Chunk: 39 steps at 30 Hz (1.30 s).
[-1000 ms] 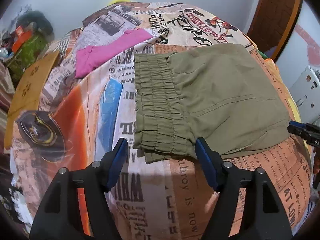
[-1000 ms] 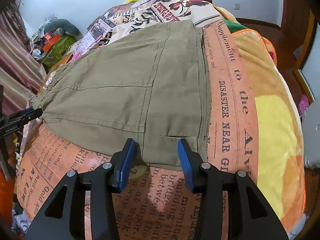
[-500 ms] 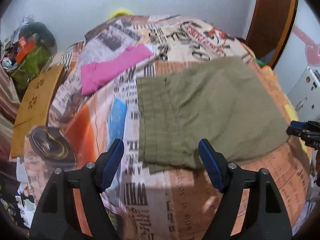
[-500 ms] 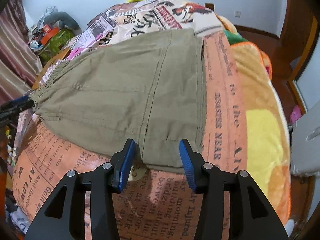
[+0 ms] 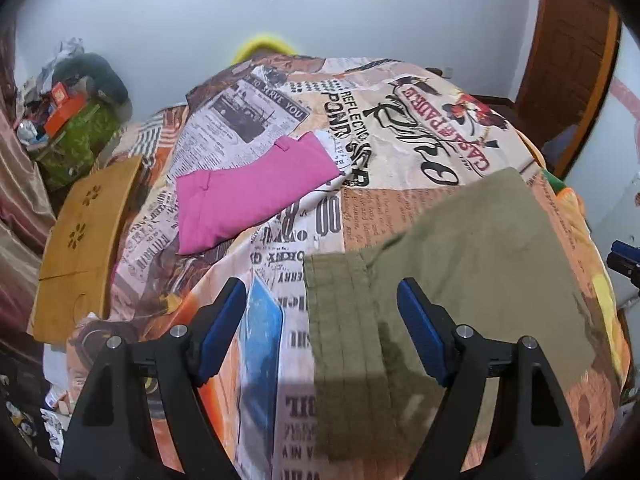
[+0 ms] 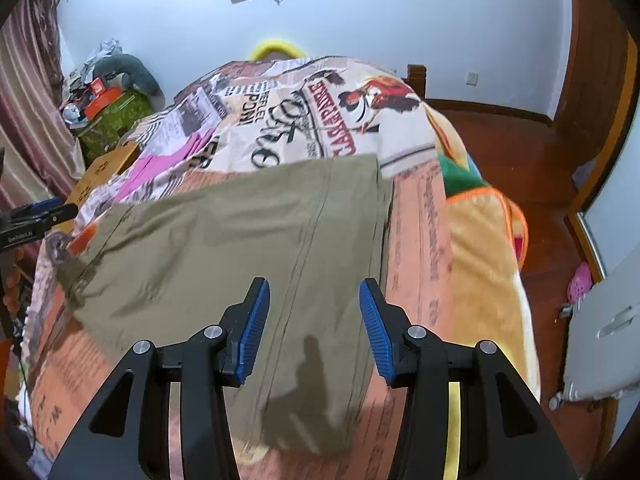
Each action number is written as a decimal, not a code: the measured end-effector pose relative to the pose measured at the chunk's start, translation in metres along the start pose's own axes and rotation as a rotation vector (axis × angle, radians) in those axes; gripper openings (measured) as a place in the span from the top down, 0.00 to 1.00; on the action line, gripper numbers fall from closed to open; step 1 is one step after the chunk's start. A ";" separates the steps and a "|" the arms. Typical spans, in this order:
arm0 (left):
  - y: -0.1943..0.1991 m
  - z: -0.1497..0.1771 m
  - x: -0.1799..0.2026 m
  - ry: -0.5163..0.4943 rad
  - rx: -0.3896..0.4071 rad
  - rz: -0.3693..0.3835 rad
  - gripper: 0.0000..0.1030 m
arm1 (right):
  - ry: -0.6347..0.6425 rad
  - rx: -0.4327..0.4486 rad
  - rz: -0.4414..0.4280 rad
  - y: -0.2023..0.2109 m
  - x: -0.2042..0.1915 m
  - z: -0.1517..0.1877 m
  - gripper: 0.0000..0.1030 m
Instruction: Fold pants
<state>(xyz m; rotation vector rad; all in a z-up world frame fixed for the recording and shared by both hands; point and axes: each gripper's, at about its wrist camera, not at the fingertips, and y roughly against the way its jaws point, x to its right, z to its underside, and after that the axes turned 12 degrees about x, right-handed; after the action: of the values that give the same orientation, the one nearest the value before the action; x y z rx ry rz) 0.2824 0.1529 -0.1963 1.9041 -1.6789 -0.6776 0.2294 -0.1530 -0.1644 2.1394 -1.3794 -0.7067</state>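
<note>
Folded olive-green pants (image 5: 472,272) lie flat on a bed with a newspaper-print cover (image 5: 400,120). Their elastic waistband (image 5: 340,320) is at the left end. They also show in the right wrist view (image 6: 248,256). My left gripper (image 5: 322,332) is open and empty, held above the waistband end. My right gripper (image 6: 314,332) is open and empty, held above the pants' other end. Neither gripper touches the cloth. The right gripper's tip shows at the right edge of the left wrist view (image 5: 624,260).
A folded pink garment (image 5: 248,196) lies further back on the bed. A wooden board (image 5: 80,248) leans at the bed's left side. Cluttered boxes (image 5: 76,120) stand at the back left. A wooden door (image 5: 568,60) and floor (image 6: 520,152) are on the right.
Both grippers have lifted up and away from the pants' near edge and tilted toward the far wall. The pants lie where they were.
</note>
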 end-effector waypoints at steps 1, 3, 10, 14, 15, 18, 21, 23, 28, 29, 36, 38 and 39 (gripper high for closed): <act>-0.007 -0.003 -0.002 0.012 -0.009 0.007 0.24 | 0.001 0.003 0.002 -0.002 0.002 -0.003 0.58; -0.015 -0.007 -0.004 0.021 -0.016 0.021 0.24 | 0.004 0.007 0.007 -0.014 0.008 -0.013 0.58; -0.042 -0.014 0.005 -0.047 -0.015 0.028 0.24 | 0.002 -0.024 -0.003 -0.064 0.025 -0.041 0.58; -0.062 -0.012 0.007 -0.059 -0.049 0.024 0.24 | 0.009 -0.038 0.008 -0.093 0.034 -0.054 0.58; -0.066 -0.011 0.006 -0.059 -0.059 0.024 0.24 | 0.007 -0.040 0.006 -0.102 0.036 -0.057 0.58; -0.080 -0.005 0.005 -0.055 -0.090 0.024 0.24 | -0.001 -0.051 0.017 -0.128 0.043 -0.065 0.58; -0.093 0.002 0.004 -0.055 -0.122 0.020 0.24 | -0.026 -0.065 0.028 -0.153 0.051 -0.070 0.58; -0.096 0.005 0.002 -0.044 -0.128 0.028 0.24 | -0.060 -0.083 0.022 -0.169 0.057 -0.069 0.58; -0.100 0.012 -0.002 -0.015 -0.127 0.035 0.23 | -0.105 -0.118 -0.001 -0.198 0.061 -0.063 0.58; -0.101 0.014 -0.002 -0.014 -0.126 0.030 0.22 | -0.099 -0.112 -0.007 -0.199 0.059 -0.061 0.64; -0.107 0.019 -0.010 0.043 -0.110 -0.015 0.22 | 0.045 -0.094 0.075 -0.201 0.047 -0.053 0.94; -0.109 0.019 -0.014 0.064 -0.115 -0.024 0.22 | 0.058 -0.095 0.103 -0.202 0.050 -0.053 0.95; -0.110 0.019 -0.015 0.073 -0.117 -0.024 0.22 | 0.061 -0.098 0.111 -0.203 0.052 -0.053 0.95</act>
<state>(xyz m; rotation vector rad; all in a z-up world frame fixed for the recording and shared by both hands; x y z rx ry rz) 0.3494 0.1792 -0.2835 1.8473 -1.5395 -0.6923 0.4174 -0.1199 -0.2651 1.9761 -1.3902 -0.6470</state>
